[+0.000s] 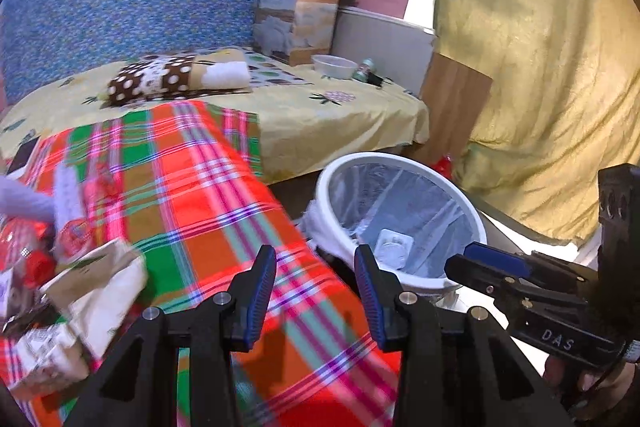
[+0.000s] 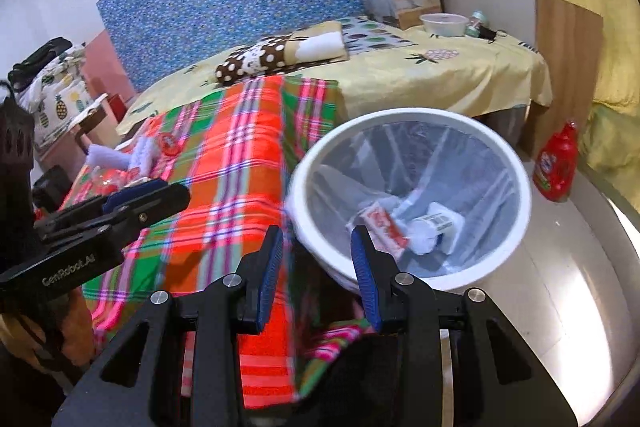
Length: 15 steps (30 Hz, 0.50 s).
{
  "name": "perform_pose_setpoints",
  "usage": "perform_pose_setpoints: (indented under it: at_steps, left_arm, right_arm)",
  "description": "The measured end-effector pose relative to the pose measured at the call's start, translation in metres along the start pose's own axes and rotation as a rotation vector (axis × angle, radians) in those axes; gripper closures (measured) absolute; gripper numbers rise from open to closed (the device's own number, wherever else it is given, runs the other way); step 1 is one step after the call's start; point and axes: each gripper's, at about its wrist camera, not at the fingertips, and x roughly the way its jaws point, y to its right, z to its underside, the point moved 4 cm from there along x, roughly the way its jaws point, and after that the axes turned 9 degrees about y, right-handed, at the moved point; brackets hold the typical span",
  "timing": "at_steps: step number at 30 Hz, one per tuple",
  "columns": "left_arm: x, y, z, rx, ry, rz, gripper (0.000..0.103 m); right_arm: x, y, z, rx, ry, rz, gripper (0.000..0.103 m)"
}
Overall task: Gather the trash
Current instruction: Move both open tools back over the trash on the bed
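- The left gripper [image 1: 316,291] hangs over the plaid cloth [image 1: 208,195], its 2 blue-padded fingers [image 1: 262,291] spread apart with nothing between them.
- The right gripper [image 2: 317,273] is likewise spread wide and holds nothing; it sits above the near edge of the white bin [image 2: 516,227], one finger over the cloth, the other over the bin's rim.
- Each tool shows in the other's view: the right one reaches in from the right of the left camera [image 1: 496,263], the left one from the left of the right camera [image 2: 132,201]. From those side angles I cannot tell their jaw gap.
- The bin stands on the pale floor [image 2: 560,287] just beside the cloth-covered surface, lined with a clear bag. At its bottom lie a red-and-white wrapper [image 2: 386,227] and a small white container with a printed label [image 2: 434,223], touching each other.
- More trash remains on the far left of the cloth: a pile of red wrappers, paper and cardboard pieces [image 1: 80,267], blurred in the left view.
- Behind is a bed with a yellow sheet [image 1: 328,115], a polka-dot pillow [image 1: 160,79], a cardboard box [image 1: 296,19] and a white bowl [image 1: 334,66].
- A red bottle [image 2: 556,167] stands on the floor to the right of the bin, apart from it.
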Motion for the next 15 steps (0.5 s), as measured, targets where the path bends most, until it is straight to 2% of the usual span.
perform_pose_setpoints:
  at_steps: [5, 15]
  left_arm:
    - [-0.026, -0.023, 0.005, -0.028, 0.026, -0.044, 0.062]
    - [-0.066, -0.069, 0.021, -0.099, 0.050, -0.136, 0.062]
  right_arm:
    - [0.001, -0.023, 0.000, -0.032, 0.012, -0.065, 0.065]
    - [0.006, -0.060, 0.009, -0.073, -0.027, -0.159, 0.065]
